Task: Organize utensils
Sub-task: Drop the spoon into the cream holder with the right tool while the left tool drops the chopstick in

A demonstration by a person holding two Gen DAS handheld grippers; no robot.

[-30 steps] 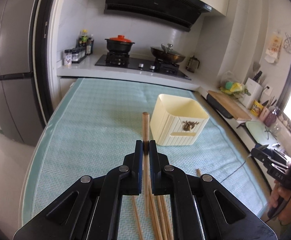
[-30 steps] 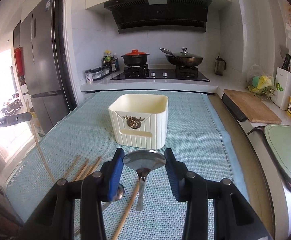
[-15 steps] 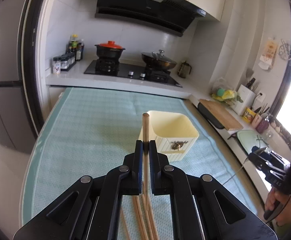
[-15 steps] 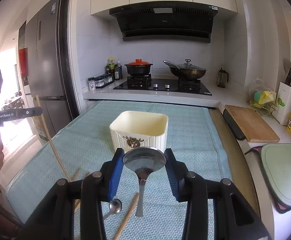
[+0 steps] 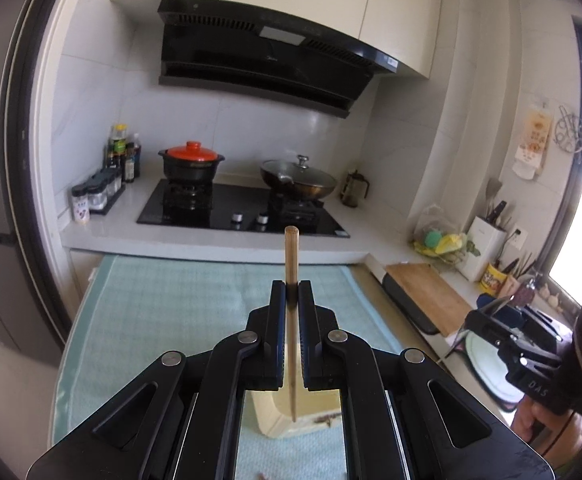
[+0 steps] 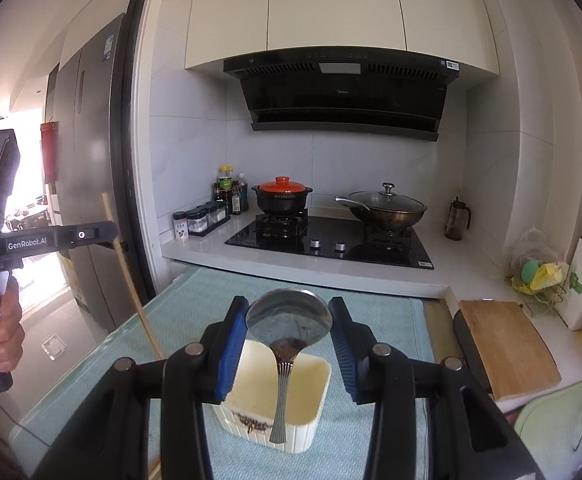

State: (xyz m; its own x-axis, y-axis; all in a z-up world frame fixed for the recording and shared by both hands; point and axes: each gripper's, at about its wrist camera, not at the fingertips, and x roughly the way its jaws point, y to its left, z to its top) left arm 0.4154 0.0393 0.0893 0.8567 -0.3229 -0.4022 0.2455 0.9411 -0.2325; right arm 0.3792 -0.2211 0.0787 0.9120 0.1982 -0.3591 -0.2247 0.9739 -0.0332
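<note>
Left wrist: left gripper (image 5: 291, 286) clamps upright chopstick (image 5: 291, 254).

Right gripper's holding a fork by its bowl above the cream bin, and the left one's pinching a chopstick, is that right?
Not quite: the right gripper holds a spoon, not a fork; the right wrist view shows its round bowl between the pads. The rest stands: it hangs above the cream bin, and the left gripper pinches a chopstick.

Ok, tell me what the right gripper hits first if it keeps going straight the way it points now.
Probably the mint-green mat past the cream utensil box. The right gripper, holding the spoon, points slightly downward and seems aimed over the box; beyond the mat lies the stove counter. Depth is unclear.
</note>
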